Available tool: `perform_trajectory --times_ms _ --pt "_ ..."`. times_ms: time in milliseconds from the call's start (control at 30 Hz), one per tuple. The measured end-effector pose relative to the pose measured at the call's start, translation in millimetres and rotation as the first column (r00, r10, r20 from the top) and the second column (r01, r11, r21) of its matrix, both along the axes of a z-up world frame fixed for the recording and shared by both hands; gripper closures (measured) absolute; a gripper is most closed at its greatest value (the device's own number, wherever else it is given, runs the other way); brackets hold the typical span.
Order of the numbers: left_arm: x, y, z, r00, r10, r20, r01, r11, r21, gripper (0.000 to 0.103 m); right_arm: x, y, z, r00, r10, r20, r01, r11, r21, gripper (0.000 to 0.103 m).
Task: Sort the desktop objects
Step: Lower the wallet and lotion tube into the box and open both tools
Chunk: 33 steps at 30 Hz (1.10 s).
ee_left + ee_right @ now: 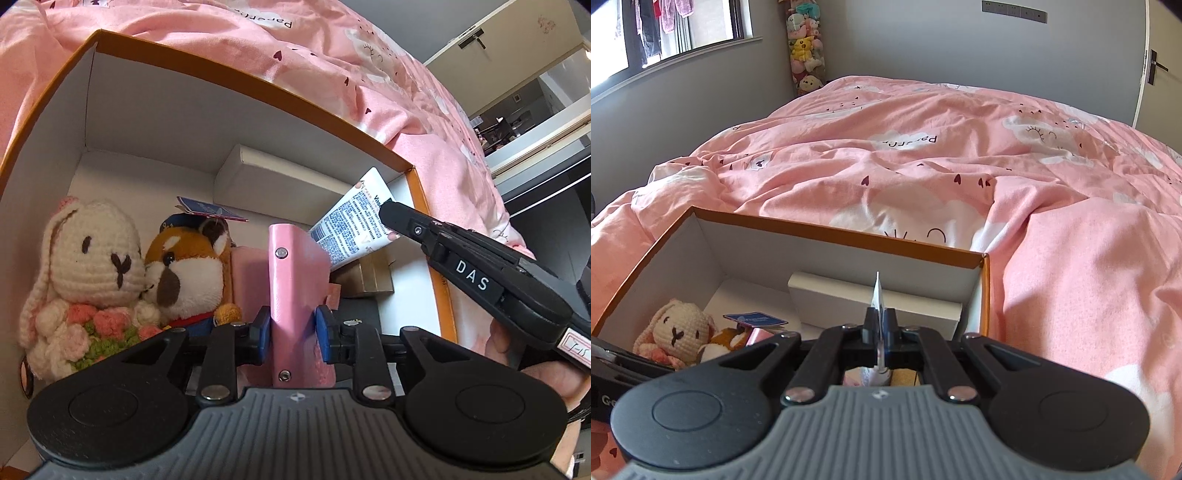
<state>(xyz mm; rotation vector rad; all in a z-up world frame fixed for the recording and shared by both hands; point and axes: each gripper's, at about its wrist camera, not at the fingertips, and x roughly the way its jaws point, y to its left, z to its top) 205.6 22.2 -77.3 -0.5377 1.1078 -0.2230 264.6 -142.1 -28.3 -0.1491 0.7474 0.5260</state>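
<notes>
An orange-rimmed white cardboard box [258, 88] [831, 232] lies open on a pink bed. My left gripper [293, 332] reaches down into it, its blue pads [263, 332] pressed on both sides of an upright pink snap case [291, 280]. My right gripper [388, 216] [879, 325] comes in from the right, shut on a white hand-cream tube [354, 221] that tilts over the box's right end. In the right wrist view the tube [877, 295] shows edge-on between the fingers.
Inside the box are a crocheted white bunny [92, 258] [679, 332], a brown fox plush [188, 273] with a blue tag [210, 212], a long white carton [266, 177] [849, 299] and a gold box [369, 275]. A rumpled pink duvet [960, 166] surrounds the box.
</notes>
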Motion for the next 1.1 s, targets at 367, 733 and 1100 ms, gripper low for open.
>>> perform_trajectory --times_ms 367,733,1100 --pt "-7.2 -25.7 19.2 0.994 -0.103 0.024 0.094 0.964 0.249 0.065 -19.9 -12.3 16.5 0.998 -0.016 0.063 0.017 1.0 -0.017 0.095" --pt "-7.1 -33.6 15.5 0.99 -0.14 0.028 0.124 0.941 0.316 0.074 -41.0 -29.3 15.5 0.998 -0.054 0.037 0.054 0.998 -0.013 0.095" --pt "-5.6 -35.1 9.7 0.989 -0.144 0.018 0.131 0.938 0.32 0.071 -54.1 -30.1 18.8 0.998 -0.053 0.038 0.054 0.998 -0.02 0.095"
